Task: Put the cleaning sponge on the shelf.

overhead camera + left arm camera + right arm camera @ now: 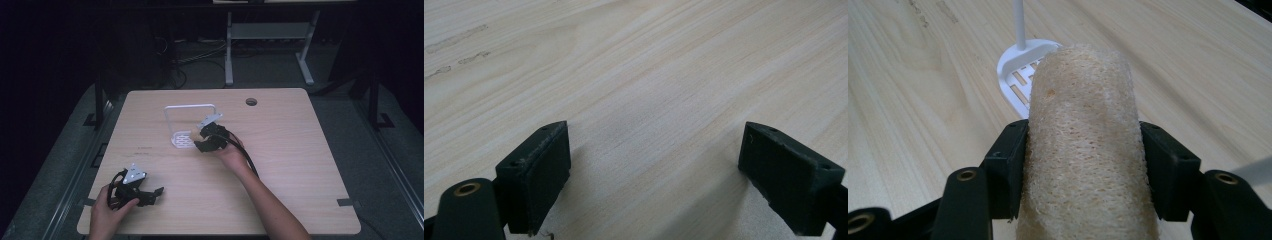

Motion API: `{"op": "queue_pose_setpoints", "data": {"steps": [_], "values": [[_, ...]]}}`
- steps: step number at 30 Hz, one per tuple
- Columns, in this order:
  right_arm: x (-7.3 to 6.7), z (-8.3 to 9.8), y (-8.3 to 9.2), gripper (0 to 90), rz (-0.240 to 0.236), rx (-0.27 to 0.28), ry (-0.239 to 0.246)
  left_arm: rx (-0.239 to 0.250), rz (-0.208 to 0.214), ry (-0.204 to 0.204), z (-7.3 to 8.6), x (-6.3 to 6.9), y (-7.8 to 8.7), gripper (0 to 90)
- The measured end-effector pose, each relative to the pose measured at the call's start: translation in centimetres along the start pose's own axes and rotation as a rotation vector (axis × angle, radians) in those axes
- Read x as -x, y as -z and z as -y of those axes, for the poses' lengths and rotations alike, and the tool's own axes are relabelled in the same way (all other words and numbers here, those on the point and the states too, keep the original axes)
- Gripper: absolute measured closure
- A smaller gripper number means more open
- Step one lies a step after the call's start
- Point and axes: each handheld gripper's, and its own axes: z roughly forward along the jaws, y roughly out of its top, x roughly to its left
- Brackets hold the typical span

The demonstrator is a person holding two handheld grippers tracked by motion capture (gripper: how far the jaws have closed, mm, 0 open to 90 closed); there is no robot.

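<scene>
A beige loofah sponge (1083, 140) sits clamped between the jaws of my right gripper (1083, 165), both pads pressing its sides. In the high view that right gripper (202, 137) hovers at the edge of a white slotted rack (181, 139) with a tall white wire frame (190, 107), the loofah sponge (192, 134) poking toward the rack. The rack's base (1020, 75) lies just beyond the sponge's tip in the right gripper view. My left gripper (152, 196) rests low near the table's front left corner, open, with bare wood between its fingers (539, 175).
The light wooden table (280, 165) has a round cable hole (251, 102) at the back right. Faint marks (142, 150) show on the wood left of centre. A metal stand (270, 35) and cables stand on the dark floor beyond the table.
</scene>
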Motion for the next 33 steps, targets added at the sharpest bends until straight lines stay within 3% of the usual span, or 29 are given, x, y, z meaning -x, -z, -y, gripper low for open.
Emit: {"op": "queue_pose_setpoints", "data": {"steps": [19, 33], "values": [[-0.6, -1.1, -3.3, 41.0, 0.015, -0.031, 0.018, 0.000, -0.002, -0.002, 0.0, 0.0, 0.0, 12.9], [-0.6, -1.5, -4.5, 40.9, 0.017, -0.063, 0.030, -0.002, -0.001, -0.001, 0.0, 0.0, 0.0, 12.9]]}}
